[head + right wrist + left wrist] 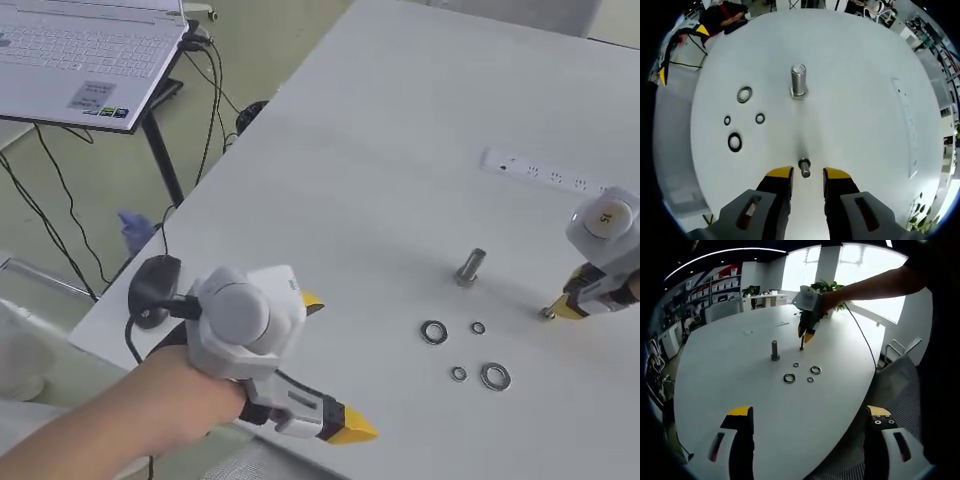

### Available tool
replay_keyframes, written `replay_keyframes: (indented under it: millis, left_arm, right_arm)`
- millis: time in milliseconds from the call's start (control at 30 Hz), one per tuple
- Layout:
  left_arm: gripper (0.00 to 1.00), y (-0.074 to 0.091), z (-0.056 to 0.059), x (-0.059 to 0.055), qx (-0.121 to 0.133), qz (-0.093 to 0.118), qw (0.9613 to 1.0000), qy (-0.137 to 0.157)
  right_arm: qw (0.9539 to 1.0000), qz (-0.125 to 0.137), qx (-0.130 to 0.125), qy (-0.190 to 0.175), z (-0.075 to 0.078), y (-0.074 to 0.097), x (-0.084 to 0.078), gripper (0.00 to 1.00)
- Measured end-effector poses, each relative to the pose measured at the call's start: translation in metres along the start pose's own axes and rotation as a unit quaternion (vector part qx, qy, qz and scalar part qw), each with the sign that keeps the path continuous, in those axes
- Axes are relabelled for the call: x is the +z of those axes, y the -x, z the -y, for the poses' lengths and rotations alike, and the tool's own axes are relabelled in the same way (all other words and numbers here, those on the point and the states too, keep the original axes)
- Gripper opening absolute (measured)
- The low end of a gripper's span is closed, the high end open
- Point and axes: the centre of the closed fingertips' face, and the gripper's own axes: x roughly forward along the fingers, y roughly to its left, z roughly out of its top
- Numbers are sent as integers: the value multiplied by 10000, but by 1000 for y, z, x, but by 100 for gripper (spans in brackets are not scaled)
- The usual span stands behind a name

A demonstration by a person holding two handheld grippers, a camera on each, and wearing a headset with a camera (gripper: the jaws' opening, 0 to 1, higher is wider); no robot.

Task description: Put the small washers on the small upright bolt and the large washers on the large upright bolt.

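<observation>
On the white table [400, 150], left claw [808, 412] gapes empty; right claw [808, 173] narrowly straddles the small bolt [804, 167].

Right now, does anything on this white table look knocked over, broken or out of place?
Nothing stands out. The large steel bolt and the small steel bolt both stand upright, the four loose metal washers lie flat beside them, and the white power strip lies flat on the white table.

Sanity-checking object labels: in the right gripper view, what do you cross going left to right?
Left hand-held gripper → outer small washer → upper large washer → inner small washer → large bolt → power strip. Left out for overlapping neighbours: lower large washer, small bolt.
</observation>
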Motion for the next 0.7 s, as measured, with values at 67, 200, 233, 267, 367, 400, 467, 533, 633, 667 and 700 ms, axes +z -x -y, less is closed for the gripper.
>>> replay_keyframes:
  millis: [67,200,233,267,367,400,467,533,633,667,700]
  left_arm:
    - [92,1,2,2,-2,33,10000,-14]
    - [93,2,2,6,16,89,10000,5]
    - [93,2,3,7,14,97,10000,-3]
    - [93,2,3,8,20,94,9999,-37]
    - [93,5,4,11,39,109,9999,-62]
    - [93,7,3,12,64,112,9999,-40]
    - [94,9,2,13,87,120,9999,-32]
    - [94,12,2,15,127,147,9998,-59]
    - [94,15,2,15,167,165,9997,-57]
    - [94,16,3,15,178,171,9997,-62]
    - [94,16,3,15,182,170,9997,-62]
  right_arm:
    - [10000,13,4,-22,-1,6,3,26]
    - [10000,24,-6,-36,-3,13,7,26]
    - [10000,17,-1,-40,-4,14,8,26]
    - [10000,18,-5,-36,-6,16,9,26]
    - [10000,31,15,7,-13,20,12,26]
    - [10000,46,18,48,-16,22,14,26]
    - [10000,57,27,73,-20,23,15,26]
    - [9999,67,59,102,-25,24,17,26]
    - [9997,85,75,199,-31,25,20,26]
    - [9997,103,71,232,-33,25,22,25]
    - [9994,165,47,290,-33,26,25,25]
